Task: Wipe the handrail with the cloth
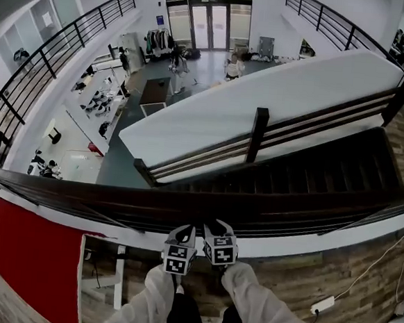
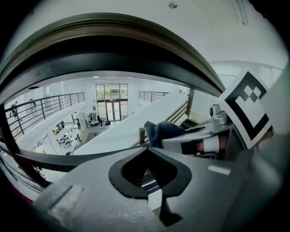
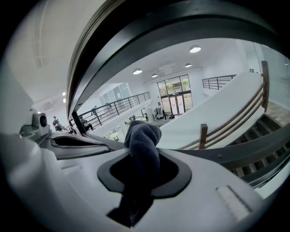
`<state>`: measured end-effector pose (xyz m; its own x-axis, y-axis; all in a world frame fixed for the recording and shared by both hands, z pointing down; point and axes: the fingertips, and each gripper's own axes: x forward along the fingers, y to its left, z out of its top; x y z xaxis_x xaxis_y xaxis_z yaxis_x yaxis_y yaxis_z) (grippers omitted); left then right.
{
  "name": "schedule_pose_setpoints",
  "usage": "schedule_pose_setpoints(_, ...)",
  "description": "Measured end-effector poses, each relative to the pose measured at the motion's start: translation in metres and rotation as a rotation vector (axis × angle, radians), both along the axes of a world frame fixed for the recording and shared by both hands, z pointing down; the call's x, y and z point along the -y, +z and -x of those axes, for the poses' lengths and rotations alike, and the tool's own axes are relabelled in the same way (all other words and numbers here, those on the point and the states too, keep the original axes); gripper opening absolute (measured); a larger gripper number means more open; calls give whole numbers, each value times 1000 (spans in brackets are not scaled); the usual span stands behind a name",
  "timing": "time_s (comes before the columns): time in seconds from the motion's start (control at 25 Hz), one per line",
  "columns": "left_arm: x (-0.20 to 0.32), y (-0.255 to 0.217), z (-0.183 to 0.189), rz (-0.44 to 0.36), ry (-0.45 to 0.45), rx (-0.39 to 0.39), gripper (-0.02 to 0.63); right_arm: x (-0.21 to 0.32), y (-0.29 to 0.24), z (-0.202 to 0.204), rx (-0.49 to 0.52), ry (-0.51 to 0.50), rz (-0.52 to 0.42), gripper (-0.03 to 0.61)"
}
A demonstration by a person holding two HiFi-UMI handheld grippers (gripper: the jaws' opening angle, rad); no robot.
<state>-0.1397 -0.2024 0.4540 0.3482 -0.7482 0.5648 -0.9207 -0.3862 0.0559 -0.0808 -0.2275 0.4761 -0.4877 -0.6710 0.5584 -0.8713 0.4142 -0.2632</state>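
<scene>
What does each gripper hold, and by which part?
The right gripper is shut on the cloth, pinching its bunched middle; a rounded end sticks out past the jaws. The left gripper is shut, holding nothing.

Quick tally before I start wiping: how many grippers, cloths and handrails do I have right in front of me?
Grippers: 2, the left gripper shut with nothing in it, the right gripper shut on the cloth
Cloth: 1, dark
Handrail: 1, dark, just ahead of both grippers
Total: 4
</scene>
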Motion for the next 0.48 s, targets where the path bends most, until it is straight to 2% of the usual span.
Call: schedule_pose_setpoints(0.48,8,8,-96,15,57,-10,2,1,-3,-104,5,80,5,94)
